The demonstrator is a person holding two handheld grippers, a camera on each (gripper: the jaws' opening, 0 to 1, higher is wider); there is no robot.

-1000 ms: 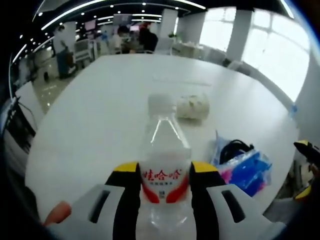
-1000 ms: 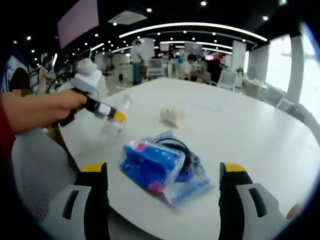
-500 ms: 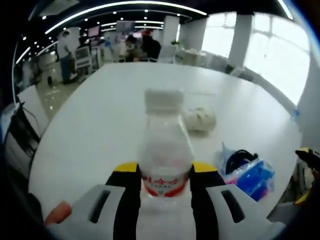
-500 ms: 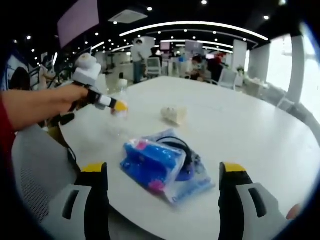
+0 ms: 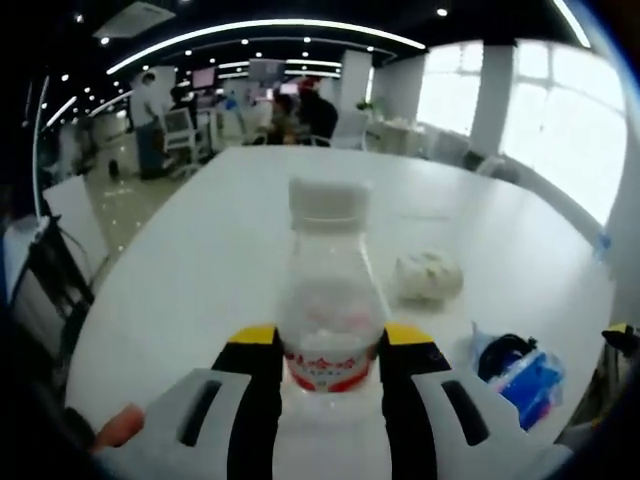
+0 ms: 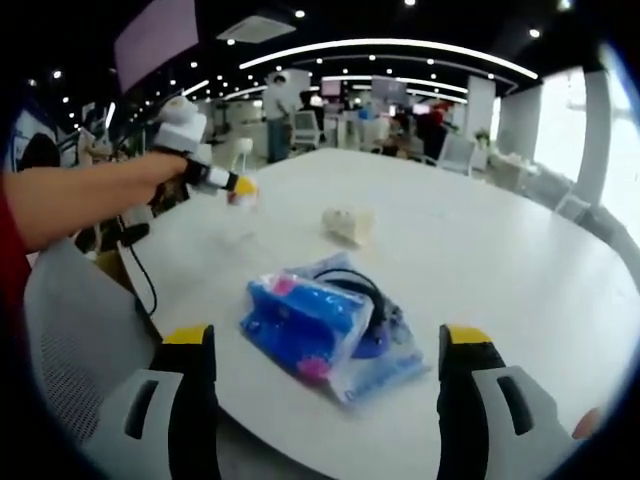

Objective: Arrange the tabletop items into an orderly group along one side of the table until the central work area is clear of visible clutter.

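Lifted since a second ago, the water bottle (image 5: pixel 326 300) now stands upright at centre frame in the left gripper view, pinched at its red-and-white label between the yellow-tipped jaws of the left gripper (image 5: pixel 328 350). Its white cap reaches the upper middle of the frame. Behind it spreads the white table (image 5: pixel 230 240). A crumpled white paper ball (image 5: pixel 428 276) lies right of centre, and a blue packet (image 5: pixel 527 378) with a black cable (image 5: pixel 503 352) coiled beside it sits at lower right. A fingertip (image 5: pixel 120 426) shows at lower left. People and office chairs fill the far upper left.

From the right gripper view, the right gripper (image 6: pixel 325 400) hangs with its jaws spread wide at the bottom of the frame, nothing between them. Just above them, near the table's (image 6: pixel 500 260) close edge, lies the blue packet (image 6: pixel 305 325) on top of a clear bag, the black cable (image 6: pixel 358 290) looped against it. The paper ball (image 6: pixel 349 224) rests further back, well apart from the packet. At upper left, a person's bare arm (image 6: pixel 80 200) reaches in holding the left gripper (image 6: pixel 238 188), the bottle a faint clear blur at its yellow tips, above the table.
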